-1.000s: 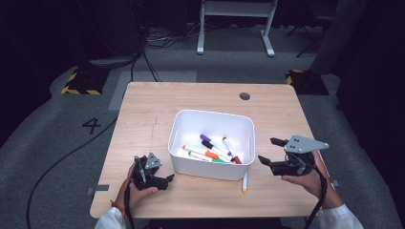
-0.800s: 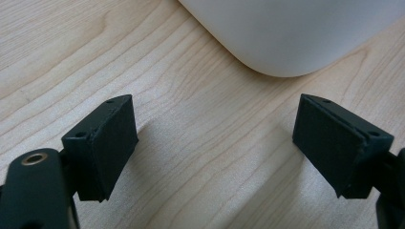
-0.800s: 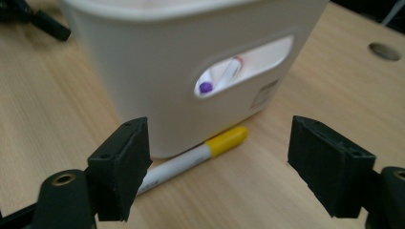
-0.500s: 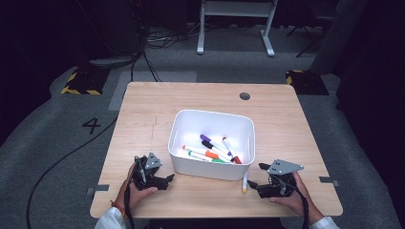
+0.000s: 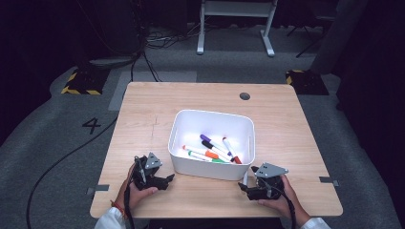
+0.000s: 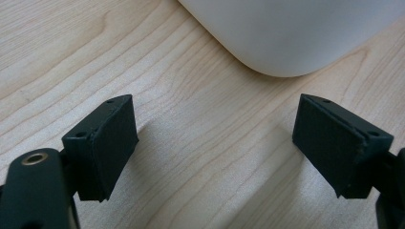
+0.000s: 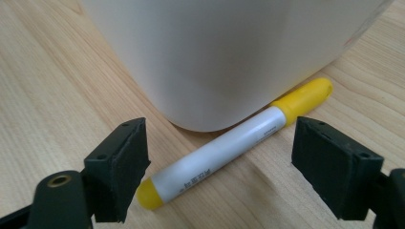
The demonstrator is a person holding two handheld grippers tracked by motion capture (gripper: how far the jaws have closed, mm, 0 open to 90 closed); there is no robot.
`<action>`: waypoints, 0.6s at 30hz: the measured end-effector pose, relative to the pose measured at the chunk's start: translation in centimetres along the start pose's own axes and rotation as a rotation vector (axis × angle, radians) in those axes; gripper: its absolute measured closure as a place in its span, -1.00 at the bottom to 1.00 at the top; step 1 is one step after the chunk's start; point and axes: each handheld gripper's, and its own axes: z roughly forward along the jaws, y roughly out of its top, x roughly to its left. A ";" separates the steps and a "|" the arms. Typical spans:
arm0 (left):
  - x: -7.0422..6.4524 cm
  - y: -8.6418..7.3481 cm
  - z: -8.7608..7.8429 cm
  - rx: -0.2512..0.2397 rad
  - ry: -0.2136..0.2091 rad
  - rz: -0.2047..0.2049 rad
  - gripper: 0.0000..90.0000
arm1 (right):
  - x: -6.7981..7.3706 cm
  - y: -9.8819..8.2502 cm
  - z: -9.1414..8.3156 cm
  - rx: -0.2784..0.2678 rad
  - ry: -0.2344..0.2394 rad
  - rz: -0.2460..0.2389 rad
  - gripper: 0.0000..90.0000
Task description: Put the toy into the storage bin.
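Two grippers sit low at the near edge of the wooden table [image 5: 143,102], one in each hand. On the right, the right gripper [image 5: 245,187] is down beside the near right corner of the white bin [image 5: 176,128], and its jaws have just been opening: in the right gripper view they stand wide apart [image 7: 217,162] with the yellow-capped marker [image 7: 229,145] lying between them on the wood, neither pad touching it. That marker lies flat, tucked just against the foot of the bin's near wall, its white barrel slanting up to the yellow cap at the right of that view. From above, the marker [image 5: 245,178] is a pale sliver between the bin and the right gripper.

Over on the left, the left gripper [image 5: 167,179] rests near the bin's near left corner, jaws spread wide and nothing between them but bare wood; in the left gripper view [image 6: 215,143] the bin's rounded corner [image 6: 286,38] curves just beyond.

Farther in, the bin holds a loose cluster of markers [image 5: 212,150], purple, orange, green and red among them, lying on its floor. Beyond it, a dark round grommet [image 5: 244,96] marks the far right of the tabletop.
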 end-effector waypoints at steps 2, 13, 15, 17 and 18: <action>0.0 0.0 0.0 -0.001 0.001 0.000 -0.66 | -0.2 -0.1 0.2 0.006 -0.009 -0.003 -0.54; 0.0 0.0 0.0 -0.001 0.004 -0.001 -0.66 | -3.2 -1.5 -0.3 0.054 -0.058 0.045 -0.49; 0.0 0.0 0.0 0.000 0.003 -0.001 -0.66 | -4.1 -1.7 -0.6 0.052 -0.082 0.054 -0.48; 0.0 0.0 0.0 -0.001 0.003 -0.001 -0.66 | -5.0 -1.8 -0.8 0.042 -0.087 0.089 -0.47; 0.0 0.0 0.0 0.000 0.002 -0.002 -0.66 | -5.5 -1.9 -0.9 0.042 -0.091 0.094 -0.46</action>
